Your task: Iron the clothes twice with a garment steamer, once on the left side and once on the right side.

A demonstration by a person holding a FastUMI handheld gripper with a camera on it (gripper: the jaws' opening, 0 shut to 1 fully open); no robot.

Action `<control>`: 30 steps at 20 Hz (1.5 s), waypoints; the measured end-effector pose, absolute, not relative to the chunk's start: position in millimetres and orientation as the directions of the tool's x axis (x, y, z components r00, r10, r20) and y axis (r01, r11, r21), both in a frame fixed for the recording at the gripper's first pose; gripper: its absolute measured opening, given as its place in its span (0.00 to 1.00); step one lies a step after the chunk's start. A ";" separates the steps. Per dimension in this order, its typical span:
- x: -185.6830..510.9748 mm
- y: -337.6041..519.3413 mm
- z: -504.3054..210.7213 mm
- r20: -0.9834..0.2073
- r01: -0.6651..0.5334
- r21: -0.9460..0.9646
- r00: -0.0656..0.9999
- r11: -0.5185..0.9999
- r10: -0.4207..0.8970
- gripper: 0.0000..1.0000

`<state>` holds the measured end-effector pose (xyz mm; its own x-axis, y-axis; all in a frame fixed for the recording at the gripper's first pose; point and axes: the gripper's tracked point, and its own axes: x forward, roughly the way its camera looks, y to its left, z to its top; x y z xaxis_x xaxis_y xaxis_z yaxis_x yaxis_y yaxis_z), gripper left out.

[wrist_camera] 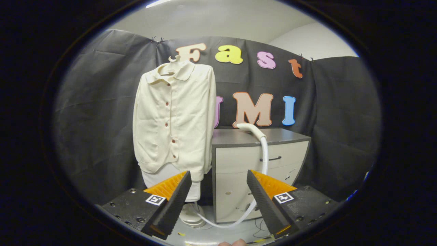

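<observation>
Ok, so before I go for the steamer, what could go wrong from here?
1. The steamer head lies near the cabinet top's edge with its hose hanging down the front; a clumsy grab might knock it off.
2. The hose loops across the floor to the base, so lifting the head could tug it taut.
3. The shirt hangs loosely on a hanger and may swing under pressure.

The claw is open, holding nothing.

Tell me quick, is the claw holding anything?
Claw: open, holding nothing; the steamer head lies on the cabinet beyond it.
</observation>
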<state>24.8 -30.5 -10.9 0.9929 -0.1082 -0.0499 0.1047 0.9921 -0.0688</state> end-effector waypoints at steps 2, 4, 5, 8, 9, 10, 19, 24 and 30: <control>32.9 -37.1 -9.5 -0.038 0.122 -0.090 0.991 0.988 -0.126 0.99; 42.9 -45.6 -9.1 -0.045 0.134 -0.108 0.989 0.985 -0.139 0.99; 49.6 -50.3 -6.0 -0.039 0.136 -0.113 0.989 0.984 -0.141 0.99; 78.6 -73.5 -0.4 -0.031 0.149 -0.131 0.988 0.980 -0.154 0.99; 92.0 -82.3 1.9 -0.030 0.151 -0.138 0.987 0.979 -0.157 0.99; 104.9 -91.4 -0.9 -0.051 0.153 -0.146 0.985 0.977 -0.162 0.99; 210.3 -162.3 22.5 -0.046 0.093 -0.183 0.994 0.979 -0.103 1.00; 270.6 -196.3 34.6 -0.048 0.073 -0.190 0.995 0.979 -0.084 1.00; 337.3 -222.6 7.2 -0.160 0.056 -0.142 0.984 0.988 -0.079 0.99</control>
<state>337.3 -222.6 7.2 0.9839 -0.0789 -0.1603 0.0561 0.9883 -0.1419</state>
